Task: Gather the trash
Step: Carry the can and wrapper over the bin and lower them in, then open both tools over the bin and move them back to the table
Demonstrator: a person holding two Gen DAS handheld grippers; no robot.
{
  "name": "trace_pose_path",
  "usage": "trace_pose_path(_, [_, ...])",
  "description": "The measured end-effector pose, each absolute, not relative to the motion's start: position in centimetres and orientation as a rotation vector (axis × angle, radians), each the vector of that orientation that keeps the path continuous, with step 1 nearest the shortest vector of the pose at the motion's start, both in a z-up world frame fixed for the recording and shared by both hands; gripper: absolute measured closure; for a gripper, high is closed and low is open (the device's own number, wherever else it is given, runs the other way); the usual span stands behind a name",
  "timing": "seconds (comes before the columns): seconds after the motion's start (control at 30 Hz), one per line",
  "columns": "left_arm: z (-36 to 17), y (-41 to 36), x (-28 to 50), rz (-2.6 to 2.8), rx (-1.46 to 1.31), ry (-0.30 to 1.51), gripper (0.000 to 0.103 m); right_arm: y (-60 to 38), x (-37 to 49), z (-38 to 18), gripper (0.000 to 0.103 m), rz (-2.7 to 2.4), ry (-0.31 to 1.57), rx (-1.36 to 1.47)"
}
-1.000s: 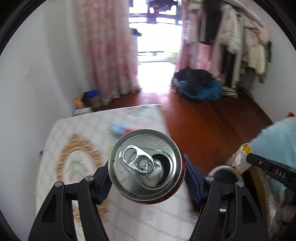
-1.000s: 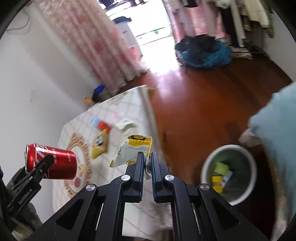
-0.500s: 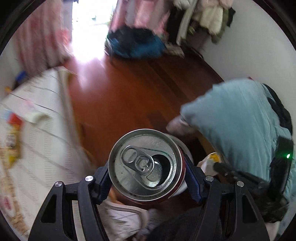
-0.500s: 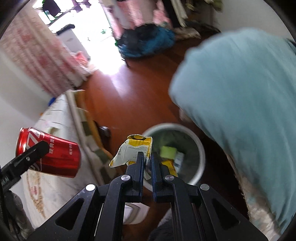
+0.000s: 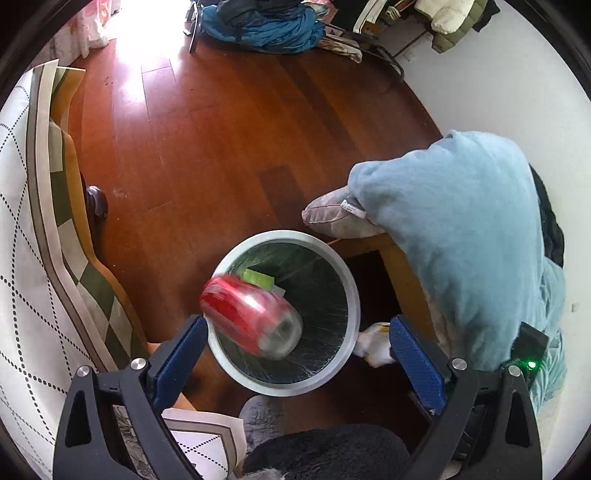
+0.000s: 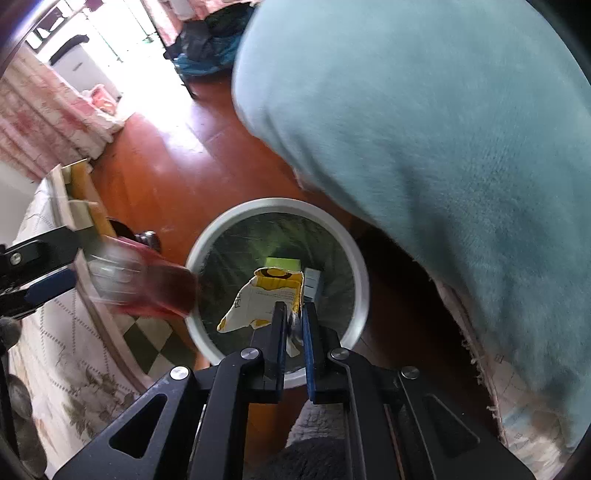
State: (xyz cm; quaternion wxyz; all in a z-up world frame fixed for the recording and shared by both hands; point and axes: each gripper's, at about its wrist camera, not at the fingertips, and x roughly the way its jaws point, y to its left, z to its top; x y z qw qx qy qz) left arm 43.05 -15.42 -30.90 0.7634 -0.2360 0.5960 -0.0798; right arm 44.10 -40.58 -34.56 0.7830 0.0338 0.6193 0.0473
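A white round trash bin (image 5: 352,295) stands on the wooden floor, with a green item and other trash inside. My left gripper (image 5: 295,343) is open above its near rim. A red soda can (image 5: 251,317), blurred, is loose in the air over the bin mouth, free of the fingers. In the right wrist view the can (image 6: 147,288) is a red blur beside the bin rim (image 6: 364,280). My right gripper (image 6: 293,321) is shut on a torn yellow and white wrapper (image 6: 266,299) and holds it over the bin.
A table with a patterned cloth (image 5: 22,258) lies to the left of the bin. A light blue blanket (image 5: 461,229) over furniture hangs close on the right. A blue and black clothes pile (image 5: 266,22) lies far across the wooden floor (image 5: 207,140).
Both grippers swung from the table to above the bin. My left gripper opened and let go of the can, which now drops toward the bin. The right gripper still grips the wrapper.
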Motion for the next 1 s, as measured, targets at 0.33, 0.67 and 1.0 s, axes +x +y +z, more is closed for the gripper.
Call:
trace_pose_path(0.33, [-28.4,-14.2,38.7,0.0,-0.281,1.211,0.003,-39.3,42.5,-33.5,0.0,0.073,1.305,-0.026])
trace_pose_path(0.67, [-24.1,-13.8,32.8,0.122,-0.139,1.106,0.003,-37.4,39.5,-27.6,0.0,0.097,1.209,-0.081])
trace_pose_path(1.0, [-18.4,-13.4,28.2,0.151,-0.131,1.009,0.003,-36.8,34.9,-19.7,0.0,0.145,1.097,-0.082])
